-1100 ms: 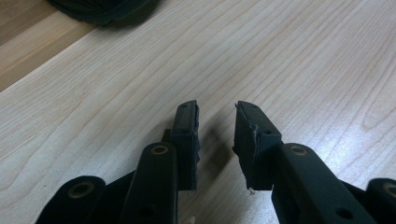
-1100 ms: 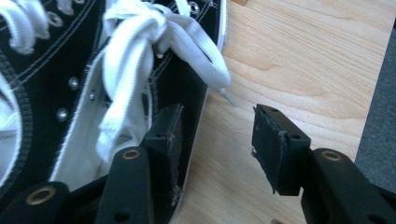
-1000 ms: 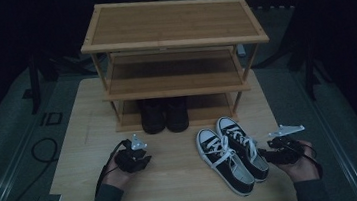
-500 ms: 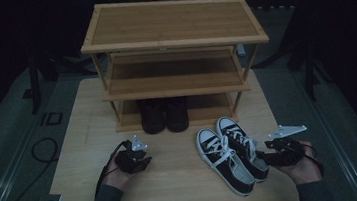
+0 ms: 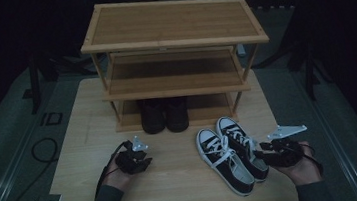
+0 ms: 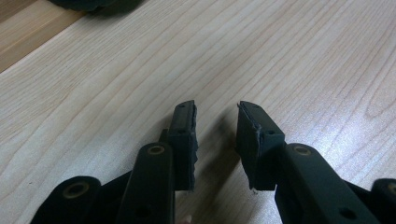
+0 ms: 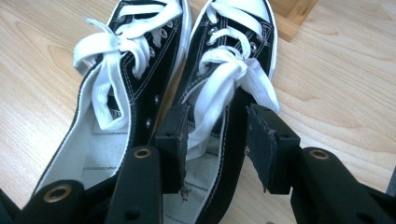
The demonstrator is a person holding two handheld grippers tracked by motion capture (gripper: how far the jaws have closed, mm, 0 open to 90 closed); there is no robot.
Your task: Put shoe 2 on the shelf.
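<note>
A pair of black canvas sneakers with white laces lies on the wooden table [image 5: 80, 141], front right: the left sneaker [image 5: 223, 163] and the right sneaker [image 5: 241, 146]. My right gripper [image 5: 262, 154] is at the right sneaker's heel. In the right gripper view its jaws straddle the outer side wall of the right sneaker [image 7: 233, 42], one jaw over the insole and one outside. The right gripper [image 7: 217, 112] has just been closing, with a gap still showing at the pads. My left gripper [image 5: 137, 157] hovers open over bare wood, and nothing is between the jaws of the left gripper [image 6: 217, 109].
A three-tier wooden shoe rack [image 5: 173, 25] stands at the back of the table. A pair of black boots [image 5: 164, 114] sits on its bottom shelf. The other sneaker [image 7: 126, 70] lies tight against the straddled one. A cable lies on the grey floor at left.
My right gripper has edged in over the right sneaker's heel and its jaws have narrowed. The left gripper and the shoes have stayed put.
</note>
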